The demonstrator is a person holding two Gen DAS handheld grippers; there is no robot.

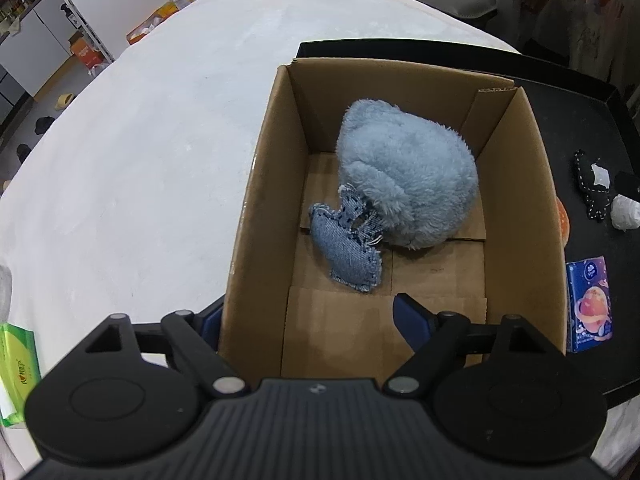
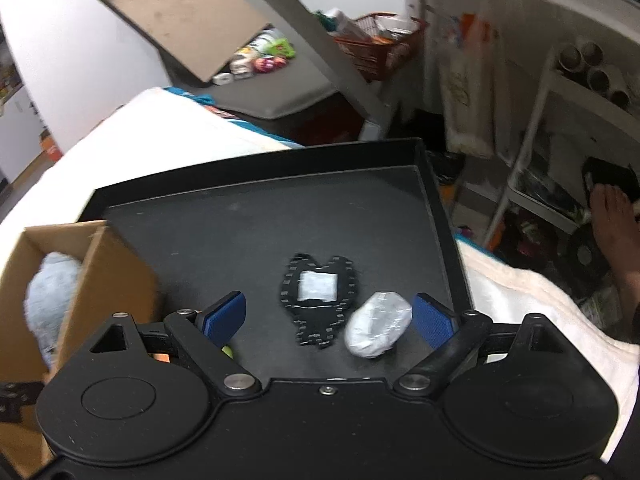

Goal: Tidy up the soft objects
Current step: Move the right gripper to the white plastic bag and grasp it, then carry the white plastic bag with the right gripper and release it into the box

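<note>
Right claw [image 2: 328, 318] released, jaws wide, nothing gripped. Between its blue pads [image 2: 434, 326] and slightly ahead lie two items on the black tray [image 2: 240, 232]: a black stitched pouch [image 2: 318, 300] with a white patch, near centre, and a grey-white bundle [image 2: 378, 330] just inside the right pad, apparently touching the pouch's edge. View is blurred, so contact is uncertain.

Left claw [image 1: 308, 320] also released and empty; it straddles the near-left wall of the box [image 1: 260, 220], left pad outside, right pad [image 1: 408, 320] inside over the box floor. Ahead of it in the box: a small denim pouch [image 1: 348, 256], and beyond that a big fluffy blue plush [image 1: 408, 176] touching the pouch.

Handling, as a guess: pouch and bundle look light, soft, squashy and not fragile. The bundle looks wrapped in something smooth, so may slip; pinch it across the narrow middle. The pouch is flat; take it by an edge or across the waist. The box has free floor nearest the left claw for the next drop.

Outward: the tray and box sit on a white cloth-covered surface [image 1: 160, 140]. A blue tissue pack [image 1: 590, 304] lies right of the box, a green pack [image 1: 18, 372] far left. The room is cluttered: shelves, a red basket [image 2: 380, 46], and a person's bare foot [image 2: 612, 220] far right.
</note>
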